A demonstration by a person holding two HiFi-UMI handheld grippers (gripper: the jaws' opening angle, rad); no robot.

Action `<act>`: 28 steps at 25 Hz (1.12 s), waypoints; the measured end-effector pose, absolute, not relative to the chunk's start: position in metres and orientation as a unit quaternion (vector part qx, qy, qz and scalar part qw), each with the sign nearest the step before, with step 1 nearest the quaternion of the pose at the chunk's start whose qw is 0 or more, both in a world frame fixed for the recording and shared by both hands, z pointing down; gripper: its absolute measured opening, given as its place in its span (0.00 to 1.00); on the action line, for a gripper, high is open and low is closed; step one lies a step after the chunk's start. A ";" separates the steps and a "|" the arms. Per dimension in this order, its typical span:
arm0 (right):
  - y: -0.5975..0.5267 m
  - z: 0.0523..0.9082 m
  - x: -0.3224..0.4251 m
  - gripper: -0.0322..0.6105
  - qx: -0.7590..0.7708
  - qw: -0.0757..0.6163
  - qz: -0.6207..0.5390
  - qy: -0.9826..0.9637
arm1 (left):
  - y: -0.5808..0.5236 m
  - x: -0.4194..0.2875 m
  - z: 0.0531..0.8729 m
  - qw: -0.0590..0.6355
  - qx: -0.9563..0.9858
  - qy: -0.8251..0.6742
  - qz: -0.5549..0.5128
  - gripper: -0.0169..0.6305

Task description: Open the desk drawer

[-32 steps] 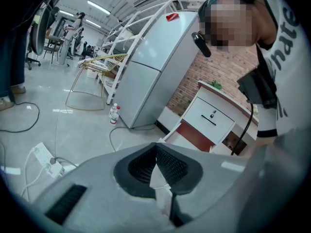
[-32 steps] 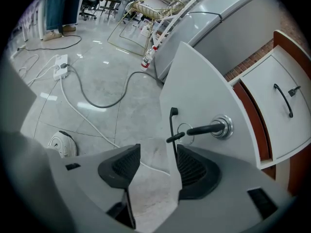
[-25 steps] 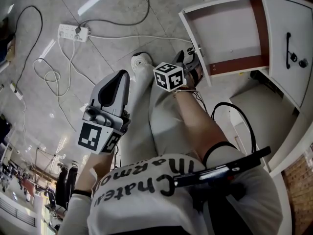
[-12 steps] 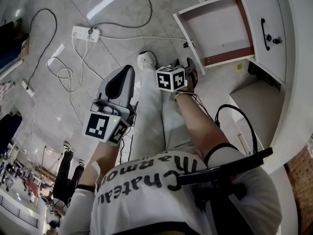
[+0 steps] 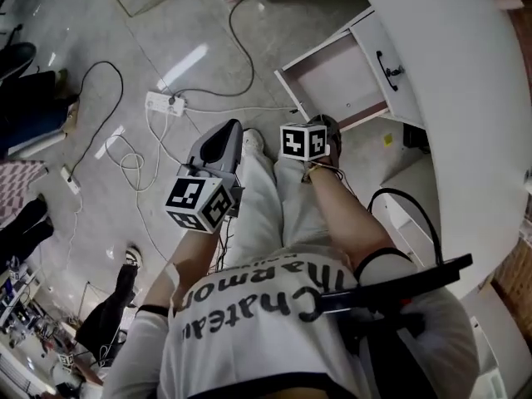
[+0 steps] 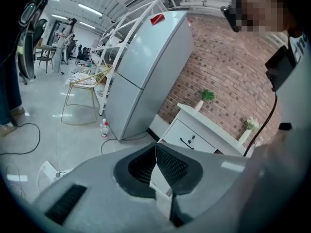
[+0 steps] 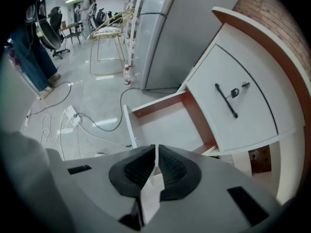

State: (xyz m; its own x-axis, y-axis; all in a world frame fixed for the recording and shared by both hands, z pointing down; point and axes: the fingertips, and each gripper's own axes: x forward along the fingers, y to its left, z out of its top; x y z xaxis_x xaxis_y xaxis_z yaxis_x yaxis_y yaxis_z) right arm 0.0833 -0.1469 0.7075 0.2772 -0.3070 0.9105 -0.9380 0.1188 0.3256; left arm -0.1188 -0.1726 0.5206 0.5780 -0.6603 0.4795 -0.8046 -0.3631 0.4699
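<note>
Both grippers are sitting higher & clear of the desk drawer (image 5: 332, 77) vs a sec ago, when the R gripper (image 7: 155, 148) was down at its front edge; the drawer is showing smaller in head view, pulled out just as before. It is standing open at approx 1 o'clock from the R gripper, well apart from it, w/ its pale bottom bare & red-brown inner edges showing. In R gripper view it is lying at 12 o'clock, just beyond the jaw tips. R gripper's jaws are closing, pads almost meeting w/ only a thin slit left, nothing between them. L gripper (image 6: 155, 147) is hanging at 9 o'clock of the R one, near it, above the person's white-trousered legs (image 5: 266, 198). Its jaws are pressing together at the tips, pinching nothing. White desk (image 5: 449, 98) is filling the 1-3 o'clock part of head view, its door front w/ a black handle (image 5: 384, 66) sitting right beside the drawer at 2 o'clock. Power strip (image 5: 164, 103) w/ white cables is lying on the grey floor at 10 o'clock of the L gripper. L gripper view is taking in a grey fridge (image 6: 146, 67) at 11 o'clock, a water bottle (image 6: 104, 128) at its foot & a brick wall (image 6: 223, 76) at 1 o'clock.
</note>
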 end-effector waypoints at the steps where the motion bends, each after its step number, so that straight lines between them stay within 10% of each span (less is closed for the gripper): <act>1: -0.153 0.693 0.089 0.09 0.602 0.525 0.293 -0.526 | -0.175 -0.114 0.511 0.340 0.820 -0.449 0.103 0.05; 28: -0.291 0.261 0.110 0.07 0.601 0.142 0.159 -0.770 | -0.244 -0.042 0.234 0.167 0.855 -0.490 -0.025 0.05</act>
